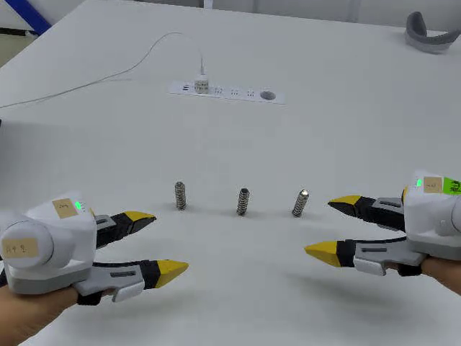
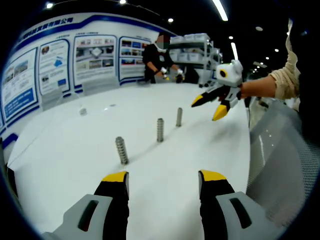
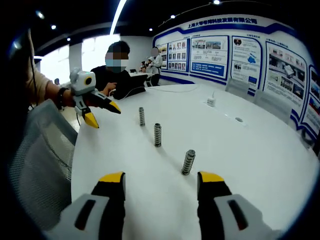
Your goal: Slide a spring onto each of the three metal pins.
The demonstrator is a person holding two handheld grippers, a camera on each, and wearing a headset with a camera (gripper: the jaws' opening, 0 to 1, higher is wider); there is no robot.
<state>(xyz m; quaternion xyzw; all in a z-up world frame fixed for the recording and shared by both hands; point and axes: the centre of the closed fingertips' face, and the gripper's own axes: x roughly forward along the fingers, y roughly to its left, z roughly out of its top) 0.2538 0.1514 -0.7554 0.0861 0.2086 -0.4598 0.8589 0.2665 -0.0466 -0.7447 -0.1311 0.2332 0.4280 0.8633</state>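
Springs sit over all three pins, which stand in a row on the white surface. The left gripper and right gripper flank the row on the near side, each with its jaws wide and empty. A power strip lies well behind. The rightmost spring leans, and the other two stand upright.

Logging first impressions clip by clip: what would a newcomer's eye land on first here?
Three short metal pins, each wearing a coiled steel spring, stand in a row at the middle of the white table. The yellow-tipped left claw and the matching right claw flank the row, both open and empty. Farther back lies a white power strip with one plug and a cable.
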